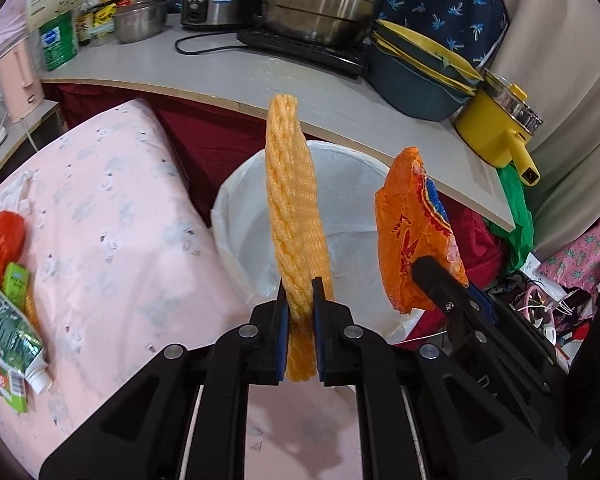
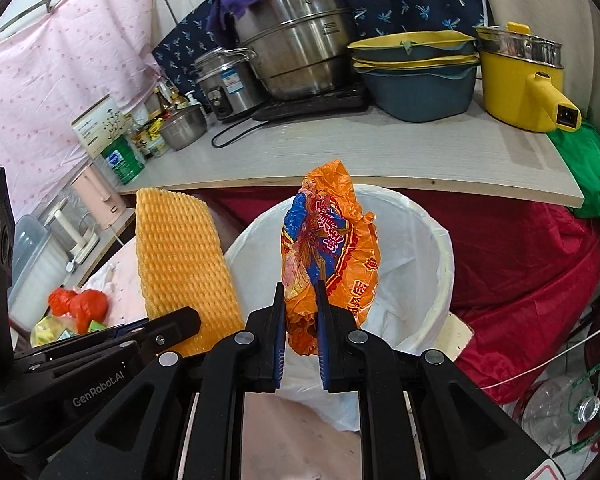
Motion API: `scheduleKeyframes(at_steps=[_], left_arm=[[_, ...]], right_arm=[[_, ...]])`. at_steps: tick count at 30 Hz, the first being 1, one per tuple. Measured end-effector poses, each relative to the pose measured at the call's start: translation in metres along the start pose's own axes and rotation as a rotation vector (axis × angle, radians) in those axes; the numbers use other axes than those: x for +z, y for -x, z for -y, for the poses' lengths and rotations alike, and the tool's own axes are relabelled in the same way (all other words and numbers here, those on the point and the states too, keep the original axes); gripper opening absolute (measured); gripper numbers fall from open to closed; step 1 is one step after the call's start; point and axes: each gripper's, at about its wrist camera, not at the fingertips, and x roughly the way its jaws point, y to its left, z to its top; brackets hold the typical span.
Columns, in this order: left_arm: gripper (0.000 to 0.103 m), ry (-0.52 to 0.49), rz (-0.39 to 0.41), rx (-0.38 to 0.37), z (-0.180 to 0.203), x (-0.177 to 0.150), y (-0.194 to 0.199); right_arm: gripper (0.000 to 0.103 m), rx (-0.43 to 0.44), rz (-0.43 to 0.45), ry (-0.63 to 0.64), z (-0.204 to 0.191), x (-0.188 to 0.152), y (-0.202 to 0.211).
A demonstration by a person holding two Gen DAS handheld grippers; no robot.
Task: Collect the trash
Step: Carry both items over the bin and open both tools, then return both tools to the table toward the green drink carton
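Your left tongs [image 1: 300, 292] are clamped on a yellow foam net [image 1: 294, 216], which stands upright between the pads. Your right tongs [image 2: 300, 292] are clamped on a crumpled orange wrapper [image 2: 328, 248], also held upright. Both pieces of trash hang in front of and over the near rim of a white bin [image 2: 436, 248] lined with a white bag; the foam net is to the left of the wrapper, the two apart. The bin stands below the edge of a grey table [image 2: 380, 152] carrying steel pots [image 2: 300, 52], stacked basins [image 2: 416, 80] and a yellow pot [image 2: 516, 80]. To your left, on the pink bed [image 1: 112, 216], lie a toothpaste tube [image 1: 8, 336] and red scraps [image 1: 0, 236].
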Motion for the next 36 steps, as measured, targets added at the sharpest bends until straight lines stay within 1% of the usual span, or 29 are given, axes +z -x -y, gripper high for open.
scheduleKeyframes(at_steps=[8, 9, 10, 11, 12, 15, 16, 17, 22, 25, 31, 36], left_arm=[[0.011, -0.002, -0.025, -0.005, 0.003, 0.010, -0.024], [0.011, 0.000, -0.023, -0.003, 0.002, 0.011, -0.025], [0.012, 0.002, -0.021, 0.001, 0.001, 0.012, -0.026], [0.021, 0.004, -0.022, 0.003, 0.001, 0.013, -0.027], [0.033, 0.007, -0.020, 0.005, 0.000, 0.014, -0.028], [0.039, 0.016, -0.004, 0.017, -0.005, 0.015, -0.026], [0.040, 0.022, -0.005, 0.017, -0.007, 0.016, -0.026], [0.040, 0.028, -0.006, 0.019, -0.009, 0.016, -0.025], [0.040, 0.047, 0.003, 0.030, -0.017, 0.015, -0.019], [0.045, 0.056, 0.021, 0.043, -0.022, 0.012, -0.010], [0.046, 0.076, 0.060, 0.079, -0.037, 0.005, 0.012], [0.046, 0.118, 0.095, 0.115, -0.060, -0.006, 0.035]], right_arm=[[0.014, -0.019, -0.012, -0.007, 0.008, 0.009, -0.020], [0.014, -0.020, -0.014, -0.006, 0.008, 0.010, -0.022], [0.017, -0.020, -0.015, -0.005, 0.008, 0.010, -0.023], [0.018, -0.024, -0.011, -0.004, 0.008, 0.011, -0.024], [0.018, -0.029, -0.006, -0.004, 0.008, 0.012, -0.024], [0.022, -0.028, 0.006, -0.013, 0.008, 0.014, -0.023], [0.025, -0.034, 0.012, -0.014, 0.008, 0.015, -0.022], [0.026, -0.035, 0.016, -0.014, 0.008, 0.016, -0.021], [0.028, -0.031, 0.027, -0.006, 0.002, 0.017, -0.015], [0.029, -0.025, 0.029, 0.006, -0.005, 0.016, -0.011], [0.031, -0.002, 0.029, 0.037, -0.025, 0.012, -0.002], [0.036, 0.030, 0.033, 0.081, -0.051, 0.006, 0.009]])
